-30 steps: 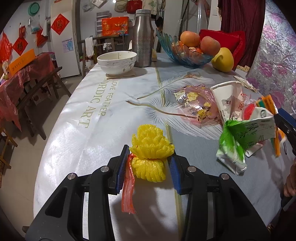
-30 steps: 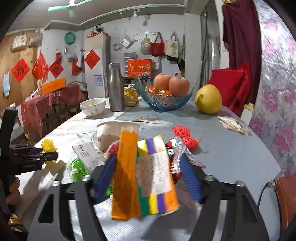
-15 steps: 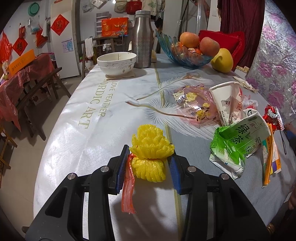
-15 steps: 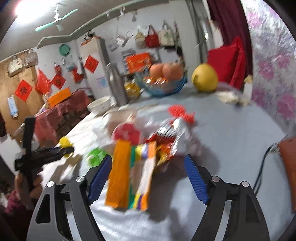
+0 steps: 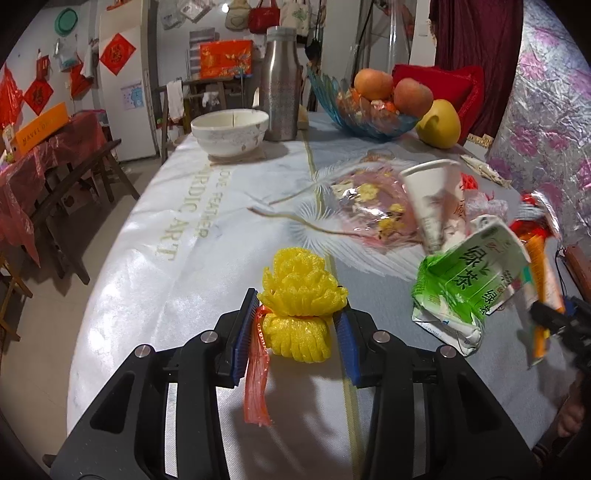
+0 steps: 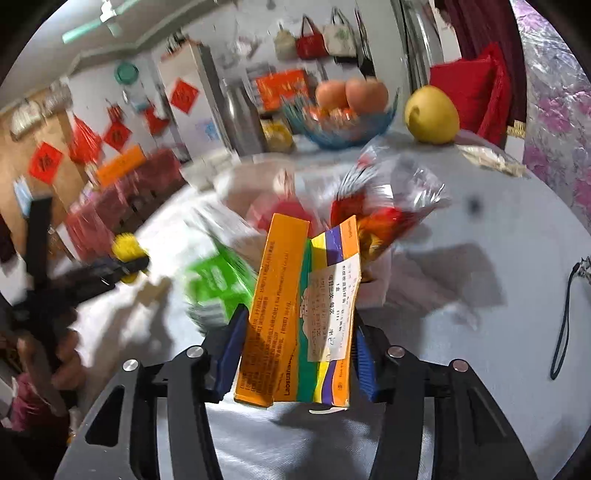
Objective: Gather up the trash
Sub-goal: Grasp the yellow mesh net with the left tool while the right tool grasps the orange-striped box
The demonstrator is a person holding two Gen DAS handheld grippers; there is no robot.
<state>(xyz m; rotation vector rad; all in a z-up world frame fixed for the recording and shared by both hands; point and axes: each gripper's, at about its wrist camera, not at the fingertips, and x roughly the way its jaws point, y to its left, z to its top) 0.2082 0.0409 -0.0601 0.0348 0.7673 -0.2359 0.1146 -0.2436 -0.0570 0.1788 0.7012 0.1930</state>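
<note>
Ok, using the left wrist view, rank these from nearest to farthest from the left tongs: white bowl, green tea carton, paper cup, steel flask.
1. Green tea carton, to the right of the left tongs.
2. Paper cup, lying on its side, farther right.
3. White bowl, far end, left of centre.
4. Steel flask, upright just behind the bowl's right side.

White fridge [image 5: 123, 92] at back wall, red paper diamond [image 5: 117, 54] stuck on door. Left of fridge: side table under red cloth [image 5: 44, 155], wooden bench [image 5: 74, 184] beside. Right of fridge: hanging bags [image 5: 264, 18], dark red curtain [image 5: 476, 55]. Pale tiled floor [image 5: 33, 332].
</note>
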